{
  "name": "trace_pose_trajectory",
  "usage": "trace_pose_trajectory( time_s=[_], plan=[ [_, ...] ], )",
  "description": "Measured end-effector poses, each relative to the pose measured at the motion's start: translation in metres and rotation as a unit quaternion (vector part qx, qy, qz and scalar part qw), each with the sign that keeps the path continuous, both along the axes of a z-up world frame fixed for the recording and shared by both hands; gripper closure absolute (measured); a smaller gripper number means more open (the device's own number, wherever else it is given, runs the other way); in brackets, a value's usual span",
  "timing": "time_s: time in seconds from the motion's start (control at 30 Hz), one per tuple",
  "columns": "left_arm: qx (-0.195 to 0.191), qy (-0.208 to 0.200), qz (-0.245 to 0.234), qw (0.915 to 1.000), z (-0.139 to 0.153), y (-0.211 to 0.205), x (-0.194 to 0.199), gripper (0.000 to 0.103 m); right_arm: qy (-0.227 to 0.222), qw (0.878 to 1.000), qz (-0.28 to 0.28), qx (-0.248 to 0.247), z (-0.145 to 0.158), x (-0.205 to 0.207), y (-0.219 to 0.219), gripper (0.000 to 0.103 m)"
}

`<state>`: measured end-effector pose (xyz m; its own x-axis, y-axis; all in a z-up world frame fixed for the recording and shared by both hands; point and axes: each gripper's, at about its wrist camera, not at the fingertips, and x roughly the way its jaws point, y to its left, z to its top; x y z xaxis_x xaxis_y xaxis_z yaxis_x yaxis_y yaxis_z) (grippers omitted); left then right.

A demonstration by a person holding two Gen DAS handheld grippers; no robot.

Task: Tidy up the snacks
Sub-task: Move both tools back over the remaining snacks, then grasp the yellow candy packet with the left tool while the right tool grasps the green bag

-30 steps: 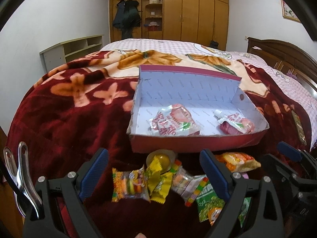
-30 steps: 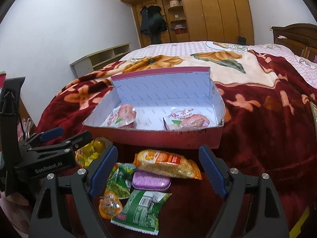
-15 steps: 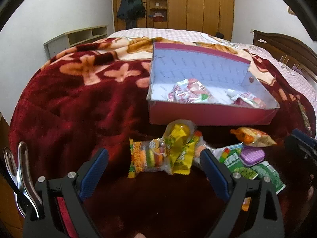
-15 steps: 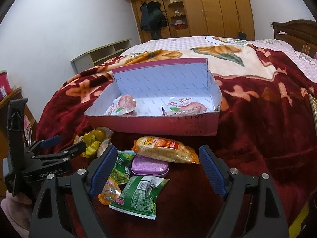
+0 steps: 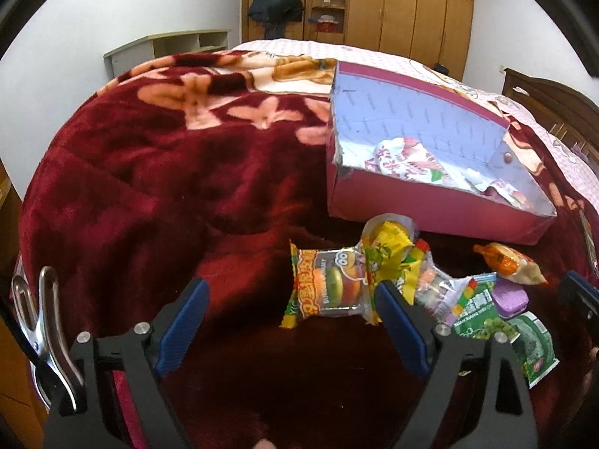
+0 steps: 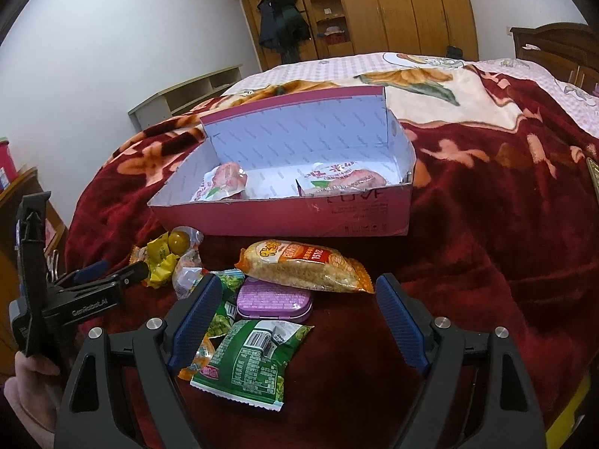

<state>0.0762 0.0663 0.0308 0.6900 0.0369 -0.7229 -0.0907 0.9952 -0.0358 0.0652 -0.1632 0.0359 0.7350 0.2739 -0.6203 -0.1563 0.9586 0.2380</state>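
Note:
A pink open box [image 6: 284,217] [image 5: 430,205] lies on the bed with two red-and-white snack packets [image 6: 224,183] [image 6: 340,181] inside. Loose snacks lie in front of it: a burger gummy pack [image 5: 329,288], yellow packets [image 5: 393,258], an orange cracker bag [image 6: 303,265], a purple tin [image 6: 273,301] and green packs [image 6: 254,359]. My left gripper [image 5: 292,325] is open and empty, low, left of the pile. My right gripper [image 6: 295,321] is open and empty just above the purple tin and green pack.
A dark red floral blanket [image 5: 149,187] covers the bed. A wooden headboard [image 6: 554,45] is at the right, a wardrobe [image 6: 374,11] at the back, a low shelf [image 5: 168,45] by the wall. A metal clip [image 5: 41,333] hangs at the left gripper's side.
Both grippers have drawn back from the box toward the bed's near edge. The left one also swung left, so the snack pile now sits right of its centre. Both stay open.

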Motion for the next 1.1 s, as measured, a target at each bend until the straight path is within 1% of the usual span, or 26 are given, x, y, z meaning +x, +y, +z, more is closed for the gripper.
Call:
trace_pose_trajectory(
  time_s=[0.1, 0.17, 0.3, 0.4, 0.5, 0.57, 0.63, 0.83, 1.1],
  plan=[
    [0.001, -0.001, 0.001, 1.0000, -0.001, -0.002, 0.003, 0.011, 0.003, 1.000, 0.000, 0.002, -0.002, 0.001, 0.000, 0.017],
    [0.006, -0.005, -0.001, 1.0000, 0.000, -0.005, 0.004, 0.015, 0.004, 1.000, 0.001, 0.003, -0.003, 0.001, 0.000, 0.017],
    [0.016, -0.013, -0.007, 0.9998, 0.000, -0.010, 0.008, 0.018, 0.008, 1.000, 0.002, 0.003, -0.005, 0.002, 0.001, 0.017],
    [0.023, -0.015, -0.019, 0.9994, -0.002, -0.015, 0.009, 0.024, 0.011, 1.000, 0.003, 0.004, -0.007, 0.003, 0.002, 0.017],
    [0.022, -0.016, -0.027, 0.9993, -0.002, -0.016, 0.007, 0.033, 0.015, 1.000, 0.006, 0.003, -0.009, 0.003, 0.004, 0.017],
    [0.025, -0.015, -0.024, 0.9993, -0.003, -0.015, 0.005, 0.043, 0.016, 1.000, 0.009, 0.001, -0.009, 0.003, 0.005, 0.017],
    [0.031, -0.014, -0.019, 0.9992, -0.004, -0.012, 0.003, 0.050, 0.017, 1.000, 0.011, 0.000, -0.009, 0.002, 0.006, 0.017],
    [0.007, -0.010, -0.007, 0.9999, -0.005, -0.001, 0.002, 0.054, 0.028, 0.999, 0.029, -0.012, -0.014, 0.002, 0.016, 0.017],
    [0.005, -0.011, -0.013, 0.9998, -0.007, -0.001, 0.000, 0.053, 0.059, 0.996, 0.049, -0.034, -0.031, 0.003, 0.028, 0.017]
  ],
)
